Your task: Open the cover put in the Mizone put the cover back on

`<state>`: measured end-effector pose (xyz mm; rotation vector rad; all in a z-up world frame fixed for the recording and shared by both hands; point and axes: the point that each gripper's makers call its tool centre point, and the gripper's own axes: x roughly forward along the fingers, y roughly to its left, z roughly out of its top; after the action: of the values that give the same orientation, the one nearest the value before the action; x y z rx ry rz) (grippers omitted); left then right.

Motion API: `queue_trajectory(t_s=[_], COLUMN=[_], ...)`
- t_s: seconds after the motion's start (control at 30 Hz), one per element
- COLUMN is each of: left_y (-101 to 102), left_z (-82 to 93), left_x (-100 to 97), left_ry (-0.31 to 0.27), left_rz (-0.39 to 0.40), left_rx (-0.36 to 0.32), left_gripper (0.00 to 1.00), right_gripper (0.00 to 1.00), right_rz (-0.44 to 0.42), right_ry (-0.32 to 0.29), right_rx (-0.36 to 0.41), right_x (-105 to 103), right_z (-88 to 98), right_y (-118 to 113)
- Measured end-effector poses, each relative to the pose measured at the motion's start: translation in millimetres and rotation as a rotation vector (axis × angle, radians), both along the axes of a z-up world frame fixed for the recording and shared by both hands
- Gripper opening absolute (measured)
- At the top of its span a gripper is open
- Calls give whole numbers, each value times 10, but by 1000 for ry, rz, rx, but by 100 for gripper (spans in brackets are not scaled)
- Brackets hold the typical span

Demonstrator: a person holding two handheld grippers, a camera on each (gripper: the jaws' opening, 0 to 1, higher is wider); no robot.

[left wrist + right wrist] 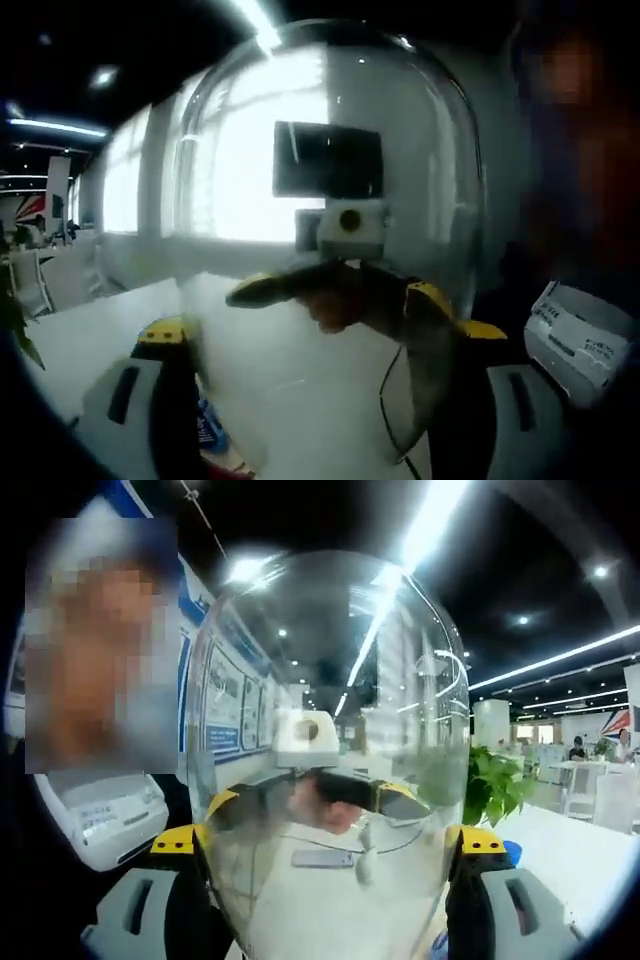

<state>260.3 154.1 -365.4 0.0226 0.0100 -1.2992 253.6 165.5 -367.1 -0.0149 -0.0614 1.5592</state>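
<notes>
- Currently, both views look through a clear dome cover (330, 250) held up between the two grippers, above the white desk (90, 345).
- Left gripper (330, 400): yellow-tipped jaws spread to either side of the cover's wall, pressing it between them.
- Right gripper (325, 880): jaws likewise spread around the cover, clamping it from the opposite side.
- Each gripper appears through the glass in the other's view, with a hand (335, 305) behind it.
- Phone (322, 858) lies flat on the desk, seen through the cover.
- Green plant (495, 785) stands beside the cover in the right gripper view.
- Mizone bottle: cannot tell where it is.
</notes>
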Motion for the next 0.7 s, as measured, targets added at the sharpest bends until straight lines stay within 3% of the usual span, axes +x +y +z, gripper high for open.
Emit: queue_trajectory(t_s=[0.7], left_y=[6], left_z=[418], left_x=[409], left_ry=[-33], left_rz=[-7], left_rx=[3], left_gripper=[87], right_gripper=[91], right_rz=[-6], right_ry=[-29], right_rx=[28], right_x=[392], right_z=[415], right_y=[31])
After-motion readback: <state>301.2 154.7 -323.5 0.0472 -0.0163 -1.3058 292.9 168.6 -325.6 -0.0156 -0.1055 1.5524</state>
